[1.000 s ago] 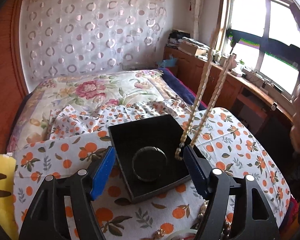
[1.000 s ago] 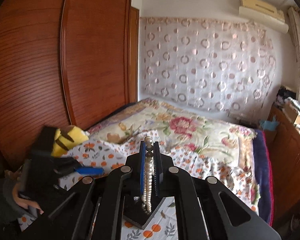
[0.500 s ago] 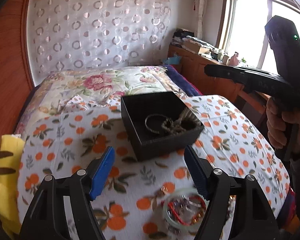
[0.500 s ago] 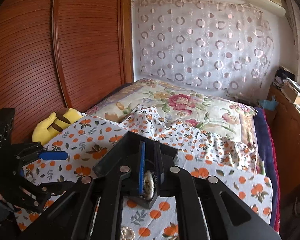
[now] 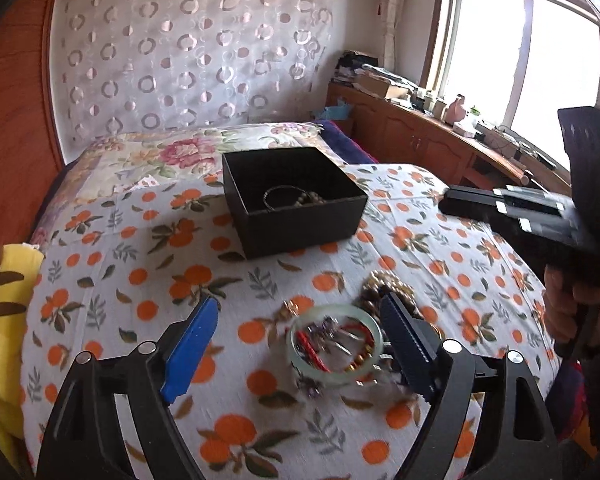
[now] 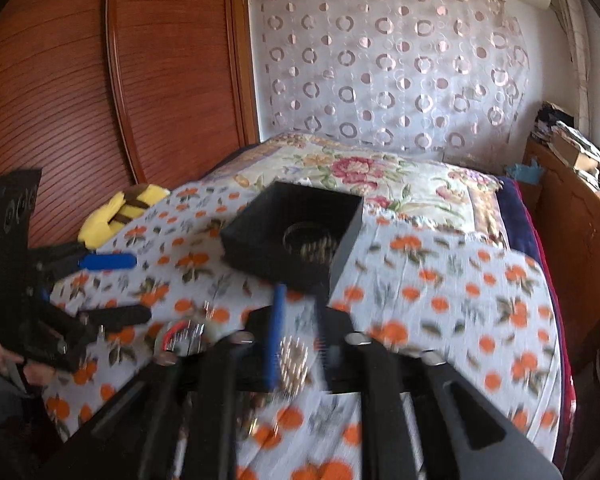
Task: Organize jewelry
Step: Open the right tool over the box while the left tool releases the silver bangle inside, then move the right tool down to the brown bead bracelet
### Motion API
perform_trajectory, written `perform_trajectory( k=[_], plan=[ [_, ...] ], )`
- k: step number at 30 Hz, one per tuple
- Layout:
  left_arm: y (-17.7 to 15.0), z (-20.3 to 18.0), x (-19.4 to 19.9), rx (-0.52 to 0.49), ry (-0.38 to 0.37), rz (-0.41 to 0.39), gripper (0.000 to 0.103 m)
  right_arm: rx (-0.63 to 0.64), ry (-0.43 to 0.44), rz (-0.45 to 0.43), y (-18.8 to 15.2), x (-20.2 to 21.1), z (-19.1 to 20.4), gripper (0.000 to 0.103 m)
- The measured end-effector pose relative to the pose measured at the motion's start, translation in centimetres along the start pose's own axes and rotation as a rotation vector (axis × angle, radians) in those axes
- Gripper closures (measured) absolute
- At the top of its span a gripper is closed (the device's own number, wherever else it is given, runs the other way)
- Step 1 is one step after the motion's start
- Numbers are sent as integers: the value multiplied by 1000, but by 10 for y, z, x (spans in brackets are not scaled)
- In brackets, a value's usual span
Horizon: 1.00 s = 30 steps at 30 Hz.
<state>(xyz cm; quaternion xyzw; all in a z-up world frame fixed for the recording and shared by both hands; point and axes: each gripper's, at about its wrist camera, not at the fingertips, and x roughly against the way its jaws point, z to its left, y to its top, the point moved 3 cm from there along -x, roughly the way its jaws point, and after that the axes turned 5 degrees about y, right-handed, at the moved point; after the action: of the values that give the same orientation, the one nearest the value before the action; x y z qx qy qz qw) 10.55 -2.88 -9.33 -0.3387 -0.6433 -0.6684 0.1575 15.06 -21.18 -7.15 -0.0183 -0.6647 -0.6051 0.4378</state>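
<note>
Left gripper (image 5: 296, 344) wide open over the pale bangle (image 5: 334, 344) — lower squarely before closing; right gripper (image 6: 298, 332) part-open, empty.

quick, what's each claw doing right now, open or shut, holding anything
left claw: open, has just been opening wider, holding nothing, over the jewelry pile.
right claw: open, has just been opening, nothing gripped; gold beads show between its fingers.

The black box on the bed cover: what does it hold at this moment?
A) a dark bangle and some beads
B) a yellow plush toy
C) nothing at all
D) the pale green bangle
A: in the left wrist view a dark bangle and beads lie inside the black box, while the pale green bangle lies outside on the cover.
</note>
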Motion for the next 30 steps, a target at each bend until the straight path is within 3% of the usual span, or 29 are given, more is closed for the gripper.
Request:
perform_trajectory(
  k=[2, 8, 14, 30],
  plan=[
    [-4, -3, 0, -7, -3, 8, 17, -8, -5, 12, -17, 3, 5, 60],
    [-18, -10, -11, -26, -15, 61, 17, -36, -19, 66, -61, 3, 8, 59],
    [-21, -13, -24, -17, -38, 95, 17, -64, -33, 105, -86, 2, 5, 54],
    [-21, -21, -65, 1, -88, 188, 17, -66, -25, 106, -97, 0, 9, 54]
  ],
)
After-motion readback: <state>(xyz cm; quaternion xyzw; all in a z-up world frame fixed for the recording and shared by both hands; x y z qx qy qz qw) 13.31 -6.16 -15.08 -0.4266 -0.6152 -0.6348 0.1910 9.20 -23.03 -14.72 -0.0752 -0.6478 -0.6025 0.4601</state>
